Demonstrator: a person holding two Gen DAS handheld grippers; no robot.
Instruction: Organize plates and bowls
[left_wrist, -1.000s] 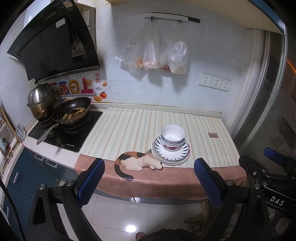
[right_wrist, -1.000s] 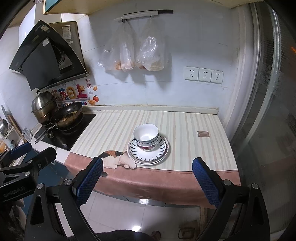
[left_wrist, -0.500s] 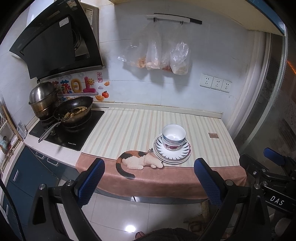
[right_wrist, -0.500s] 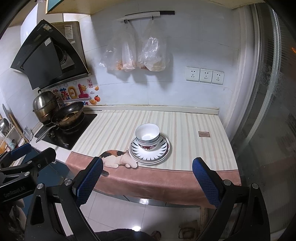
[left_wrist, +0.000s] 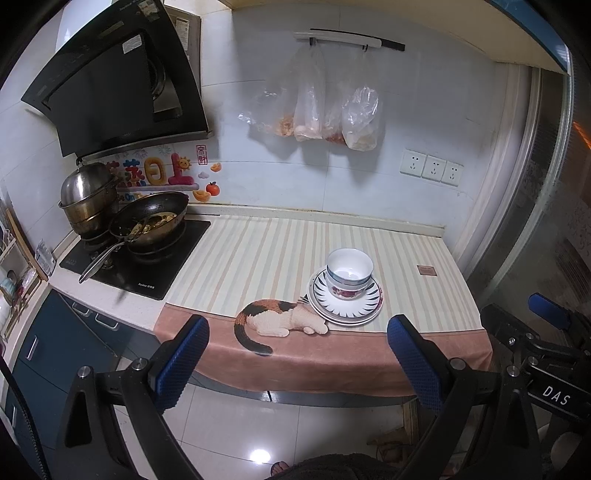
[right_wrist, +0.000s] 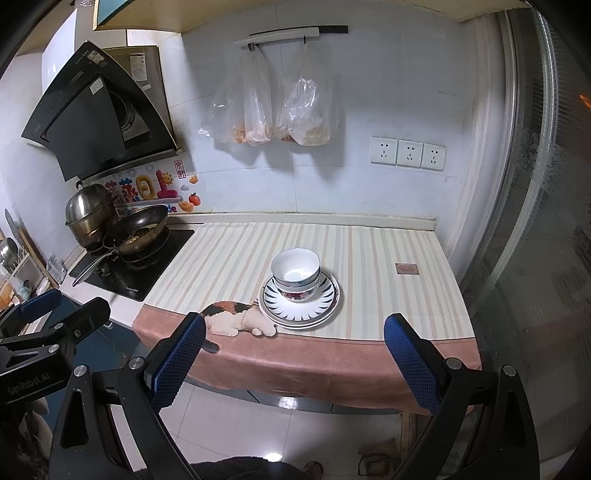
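Note:
Stacked white bowls (left_wrist: 349, 271) (right_wrist: 295, 272) sit on stacked plates with a black-and-white rim pattern (left_wrist: 371, 304) (right_wrist: 325, 299) near the counter's front edge, on a striped cloth. My left gripper (left_wrist: 297, 363) is open and empty, held in front of the counter and well short of the stack. My right gripper (right_wrist: 293, 363) is also open and empty, in front of the counter. Each gripper shows at the edge of the other's view.
A printed cat (left_wrist: 280, 319) lies on the cloth left of the plates. A frying pan (left_wrist: 147, 219) and a steel pot (left_wrist: 86, 201) stand on the black hob at left. Plastic bags (left_wrist: 332, 114) hang on the wall. A glass door (right_wrist: 546, 221) stands at right.
Both views have shifted slightly: the counter and dish stack sit a little higher and further right in frame. Both grippers stay open. The dishes have not moved.

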